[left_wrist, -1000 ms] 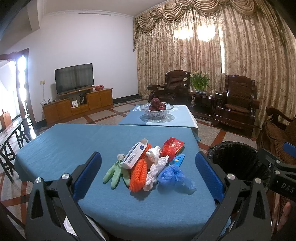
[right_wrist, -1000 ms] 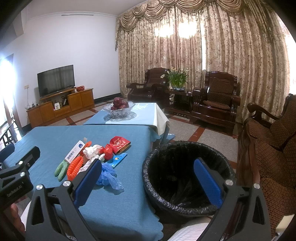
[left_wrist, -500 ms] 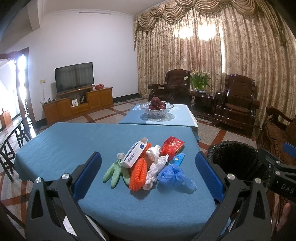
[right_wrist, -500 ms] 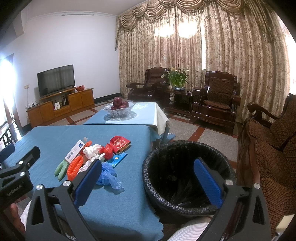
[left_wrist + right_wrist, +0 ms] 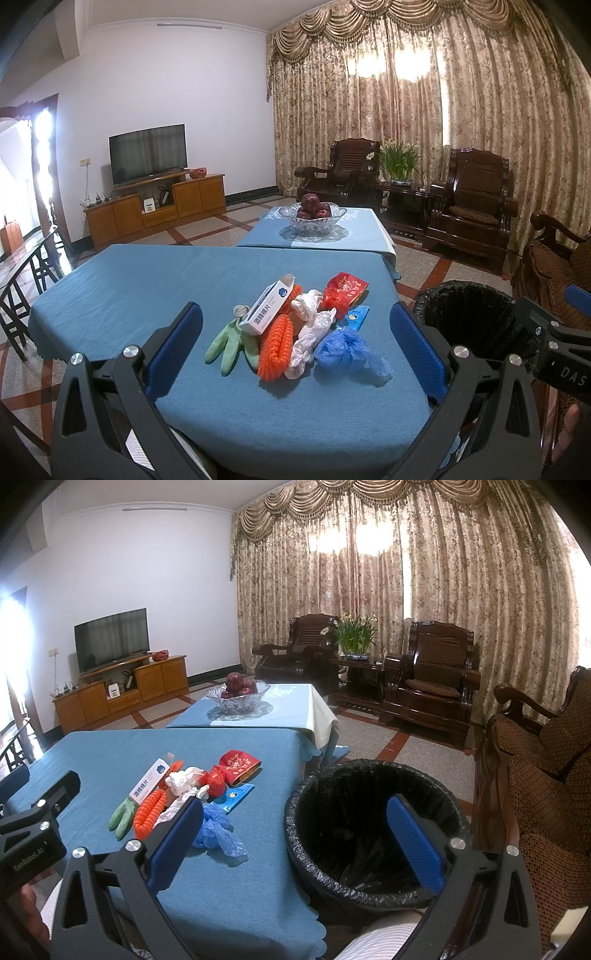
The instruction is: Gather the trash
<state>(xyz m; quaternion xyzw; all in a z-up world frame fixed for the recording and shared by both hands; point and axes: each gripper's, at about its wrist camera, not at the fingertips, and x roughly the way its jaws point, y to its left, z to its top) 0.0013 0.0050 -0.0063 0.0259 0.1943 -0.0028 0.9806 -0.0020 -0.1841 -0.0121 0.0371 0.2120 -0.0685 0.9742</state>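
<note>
A heap of trash lies on the blue table (image 5: 147, 288): a green glove (image 5: 231, 341), a white carton (image 5: 271, 308), an orange mesh sleeve (image 5: 275, 347), crumpled white tissue (image 5: 310, 332), a blue plastic glove (image 5: 345, 349), a red packet (image 5: 345, 290) and a small blue packet (image 5: 357, 317). My left gripper (image 5: 295, 345) stands open, held short of the heap with nothing between its fingers. My right gripper (image 5: 295, 834) is open too, above the near rim of the black-lined bin (image 5: 369, 812) right of the table. The heap (image 5: 177, 794) sits to its left.
A second table holds a glass bowl of red fruit (image 5: 312, 218). Dark wooden armchairs (image 5: 472, 206) and a sofa (image 5: 546, 775) ring the right side. A TV cabinet (image 5: 155, 206) stands by the far wall. A person's striped sleeve (image 5: 380, 938) shows below the bin.
</note>
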